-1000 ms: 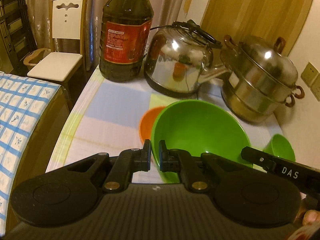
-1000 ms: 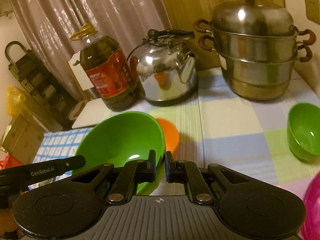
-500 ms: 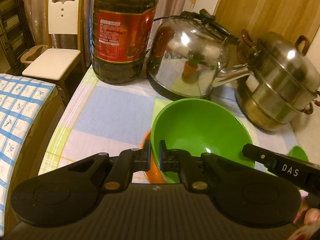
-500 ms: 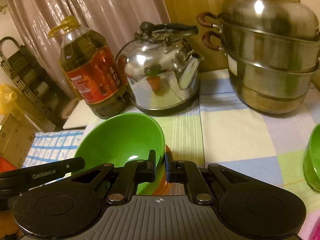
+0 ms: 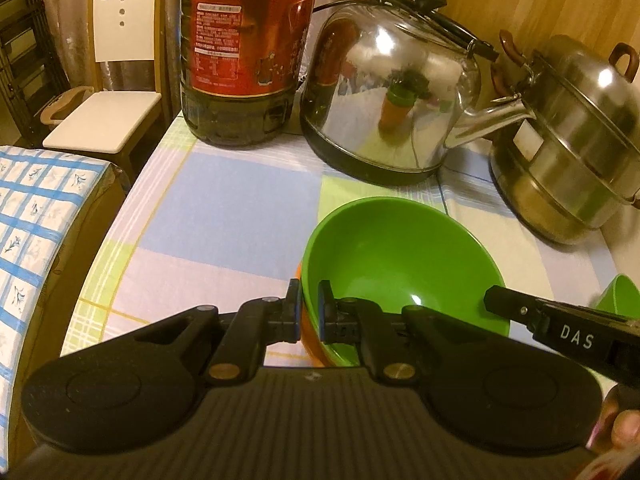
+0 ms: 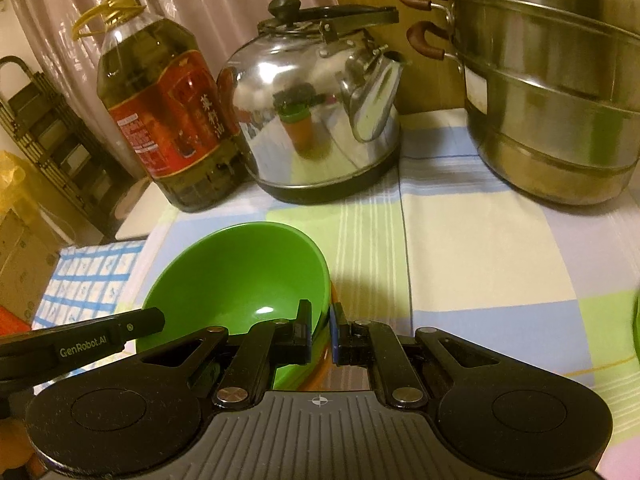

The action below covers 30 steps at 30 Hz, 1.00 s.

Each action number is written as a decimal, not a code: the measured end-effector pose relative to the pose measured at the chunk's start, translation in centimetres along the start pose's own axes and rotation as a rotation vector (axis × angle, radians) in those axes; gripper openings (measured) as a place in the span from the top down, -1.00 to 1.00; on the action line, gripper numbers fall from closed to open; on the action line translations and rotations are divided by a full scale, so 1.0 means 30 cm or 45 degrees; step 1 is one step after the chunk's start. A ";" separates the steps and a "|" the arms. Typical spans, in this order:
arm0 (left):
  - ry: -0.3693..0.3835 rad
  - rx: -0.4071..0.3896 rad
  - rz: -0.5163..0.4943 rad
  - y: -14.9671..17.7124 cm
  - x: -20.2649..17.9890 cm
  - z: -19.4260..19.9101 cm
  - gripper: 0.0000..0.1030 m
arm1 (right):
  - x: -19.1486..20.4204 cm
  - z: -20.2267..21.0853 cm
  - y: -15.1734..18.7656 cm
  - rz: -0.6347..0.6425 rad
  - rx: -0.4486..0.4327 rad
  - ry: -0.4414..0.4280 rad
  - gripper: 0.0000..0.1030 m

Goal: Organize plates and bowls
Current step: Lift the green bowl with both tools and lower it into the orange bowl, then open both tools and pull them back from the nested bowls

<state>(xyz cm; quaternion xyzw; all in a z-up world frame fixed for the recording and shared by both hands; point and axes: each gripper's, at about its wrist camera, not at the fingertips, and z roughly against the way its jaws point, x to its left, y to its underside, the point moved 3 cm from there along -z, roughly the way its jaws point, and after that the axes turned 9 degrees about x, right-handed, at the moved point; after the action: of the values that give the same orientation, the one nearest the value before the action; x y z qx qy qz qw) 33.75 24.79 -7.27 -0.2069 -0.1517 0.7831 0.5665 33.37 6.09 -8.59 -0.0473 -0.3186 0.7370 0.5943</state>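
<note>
The large green bowl [image 5: 400, 264] is gripped from both sides: the left gripper [image 5: 309, 312] is clamped on its near-left rim, one pad outside the wall and one inside, and the right gripper [image 6: 320, 332] is clamped on the opposite rim in the same way. The bowl's inside is bare apart from a small glint of light near the bottom. It sits directly over an orange bowl [image 5: 308, 340], of which only a thin strip shows under its left edge; whether the two touch or the green one hangs just above cannot be told. Both are over the checked tablecloth [image 5: 224, 208] of pale blue, green and white squares. A second, smaller green bowl [image 5: 618, 294] shows at the right edge of the left wrist view, partly hidden behind the other gripper's finger, and its contents cannot be seen. At the back of the table stand a large bottle [image 6: 168, 120] of dark oil with a red label, filled nearly to the shoulder, a shiny steel kettle [image 6: 316, 120] with its lid on, and a stacked steel steamer pot [image 5: 568, 140], lidded. A white chair [image 5: 116, 80] stands beyond the table's left corner.
</note>
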 end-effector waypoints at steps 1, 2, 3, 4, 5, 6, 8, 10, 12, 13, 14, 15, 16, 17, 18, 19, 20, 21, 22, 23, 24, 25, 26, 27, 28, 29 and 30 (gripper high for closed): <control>-0.008 -0.006 -0.010 0.002 -0.002 0.000 0.88 | -0.001 -0.004 0.003 0.001 0.002 -0.002 0.83; -0.017 -0.011 -0.018 0.003 -0.004 -0.001 0.88 | -0.003 -0.008 0.006 0.002 0.006 -0.003 0.83; -0.024 -0.017 -0.024 0.004 -0.005 -0.002 0.88 | -0.003 -0.013 0.008 0.006 0.008 -0.003 0.83; -0.028 -0.019 -0.027 0.005 -0.006 -0.004 0.89 | -0.003 -0.017 0.011 0.012 0.011 -0.003 0.83; -0.026 -0.019 -0.027 0.005 -0.006 -0.008 0.88 | -0.003 -0.020 0.014 0.014 0.013 -0.003 0.83; -0.021 -0.016 -0.024 0.006 -0.004 -0.014 0.88 | -0.004 -0.023 0.016 0.015 0.013 -0.002 0.83; -0.004 -0.022 -0.015 0.008 0.003 -0.021 0.87 | -0.006 -0.029 0.021 0.018 0.014 0.001 0.82; 0.006 -0.046 -0.010 0.011 0.004 -0.015 0.86 | -0.006 -0.027 0.021 0.019 0.000 -0.002 0.82; 0.002 -0.068 0.005 0.013 0.005 0.000 0.86 | -0.003 -0.024 0.020 0.025 -0.005 -0.003 0.80; 0.006 -0.075 0.009 0.014 0.004 0.009 0.86 | -0.003 -0.019 0.021 0.029 -0.011 -0.006 0.79; 0.009 -0.084 0.014 0.016 0.003 0.020 0.86 | -0.003 -0.012 0.022 0.032 -0.018 -0.009 0.78; 0.011 -0.093 0.014 0.019 0.000 0.035 0.86 | -0.004 -0.001 0.023 0.034 -0.031 -0.015 0.78; 0.015 -0.100 0.016 0.022 -0.002 0.050 0.86 | -0.005 0.012 0.024 0.032 -0.044 -0.019 0.77; 0.021 -0.107 0.019 0.027 -0.004 0.065 0.86 | -0.007 0.025 0.026 0.027 -0.053 -0.024 0.76; 0.031 -0.113 0.022 0.034 -0.007 0.082 0.86 | -0.011 0.041 0.029 0.017 -0.060 -0.031 0.75; 0.042 -0.119 0.027 0.044 -0.012 0.100 0.86 | -0.015 0.057 0.035 0.010 -0.065 -0.039 0.73; 0.052 -0.125 0.034 0.054 -0.017 0.119 0.86 | -0.018 0.074 0.043 0.006 -0.069 -0.044 0.73; 0.064 -0.129 0.038 0.065 -0.024 0.138 0.86 | -0.020 0.094 0.055 0.003 -0.072 -0.045 0.71; 0.075 -0.132 0.043 0.078 -0.032 0.156 0.86 | -0.024 0.115 0.069 -0.001 -0.075 -0.044 0.70; 0.085 -0.135 0.045 0.095 -0.042 0.177 0.86 | -0.027 0.137 0.087 -0.007 -0.078 -0.043 0.69; 0.092 -0.136 0.039 0.110 -0.054 0.194 0.86 | -0.034 0.160 0.108 -0.018 -0.078 -0.042 0.66; 0.099 -0.135 0.034 0.129 -0.066 0.212 0.86 | -0.040 0.183 0.130 -0.029 -0.076 -0.036 0.65; 0.105 -0.134 0.032 0.149 -0.080 0.230 0.85 | -0.046 0.209 0.160 -0.035 -0.072 -0.022 0.64; 0.109 -0.134 0.027 0.173 -0.093 0.250 0.84 | -0.047 0.230 0.183 -0.033 -0.068 -0.008 0.64; 0.112 -0.134 0.021 0.198 -0.107 0.269 0.82 | -0.050 0.257 0.213 -0.024 -0.070 0.005 0.64; 0.117 -0.131 0.021 0.222 -0.119 0.286 0.80 | -0.052 0.286 0.245 -0.015 -0.073 0.024 0.63; 0.126 -0.125 0.024 0.247 -0.132 0.304 0.79 | -0.054 0.309 0.273 -0.011 -0.073 0.039 0.63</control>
<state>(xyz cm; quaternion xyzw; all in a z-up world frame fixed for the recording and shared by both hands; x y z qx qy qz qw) 24.19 18.68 -2.24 -0.2744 -0.1597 0.7687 0.5552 22.75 0.05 -6.04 -0.0743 -0.3305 0.7242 0.6006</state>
